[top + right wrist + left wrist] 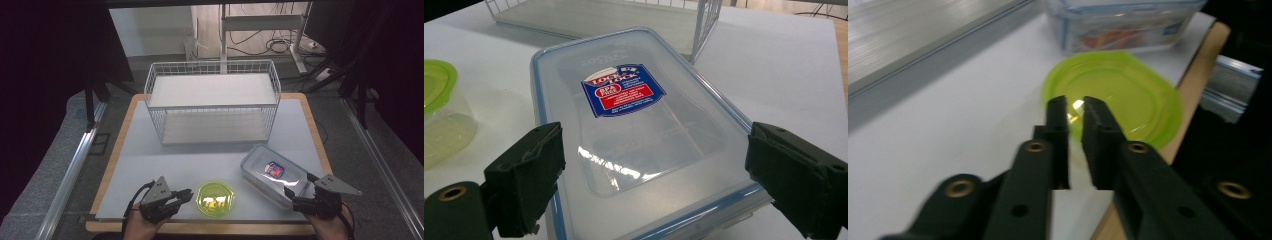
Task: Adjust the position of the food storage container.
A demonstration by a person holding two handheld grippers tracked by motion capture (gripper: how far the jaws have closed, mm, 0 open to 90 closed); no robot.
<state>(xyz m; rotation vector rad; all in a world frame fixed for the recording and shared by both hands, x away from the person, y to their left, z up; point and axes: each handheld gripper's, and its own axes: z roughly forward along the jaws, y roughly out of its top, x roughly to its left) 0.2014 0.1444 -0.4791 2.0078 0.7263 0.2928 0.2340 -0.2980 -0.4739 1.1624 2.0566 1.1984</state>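
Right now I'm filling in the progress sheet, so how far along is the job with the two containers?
Barely started. Nothing looks done: the wire rack holds nothing on either shelf. In hand: the left gripper, shut with nothing between its fingers, sits beside the green-lidded container; the right gripper stands wide open around the near end of the clear rectangular container, not yet clamped. Left, probably: grip both and shelve them.

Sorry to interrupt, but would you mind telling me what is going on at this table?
A person works with a tool in each hand. The left tool is shut, with nothing between its jaws, beside the green-lidded tub. The right tool stands wide open around the near end of the clear rectangular container; whether its pads touch is unclear. A white wire basket sits behind.
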